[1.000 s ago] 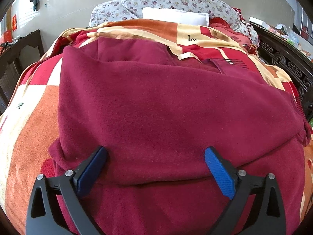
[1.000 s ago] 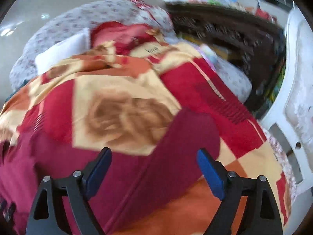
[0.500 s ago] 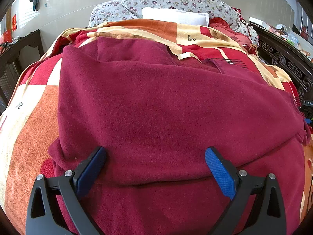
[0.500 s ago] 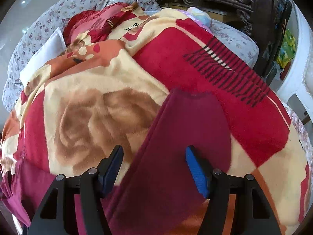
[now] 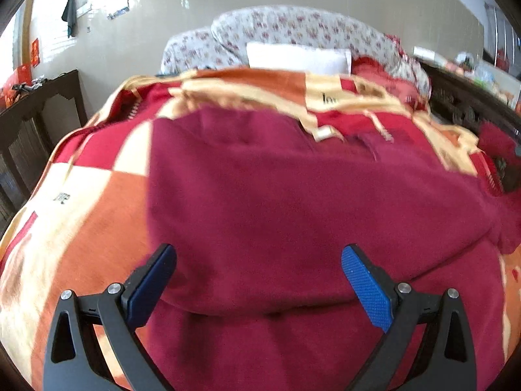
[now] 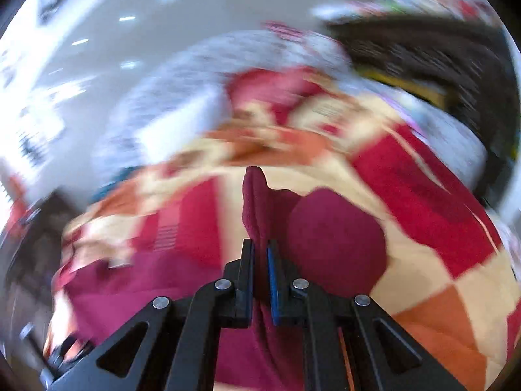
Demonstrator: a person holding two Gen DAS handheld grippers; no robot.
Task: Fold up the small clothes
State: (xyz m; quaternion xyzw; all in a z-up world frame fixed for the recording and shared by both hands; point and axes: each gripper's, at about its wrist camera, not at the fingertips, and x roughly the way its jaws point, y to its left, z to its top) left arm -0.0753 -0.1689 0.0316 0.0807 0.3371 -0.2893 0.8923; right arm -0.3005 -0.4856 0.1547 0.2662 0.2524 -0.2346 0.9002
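A dark red garment point(image 5: 293, 215) lies spread over a patterned blanket point(image 5: 81, 234) on a bed, covering most of the middle and near part of the left wrist view. Its near portion shows one layer lying over another, with an edge running across between the gripper fingers, so at least one fold seems to be in place. The folding looks early to midway: a sleeve end point(image 6: 335, 228) sticks out on the blanket at the right side and has yet to be brought in.

The left gripper point(image 5: 259, 280) hovers just above the near part of the garment, pointing downward at a slant, its blue pads wide apart and holding nothing.

The right gripper point(image 6: 260, 260) also angles downward. Its jaws have just been closing and now pinch a ridge of the sleeve's red cloth, which stands up between the pads. The view is heavily blurred.

At the far end of the bed sit a white pillow point(image 5: 298, 58) and floral bedding point(image 5: 293, 29).
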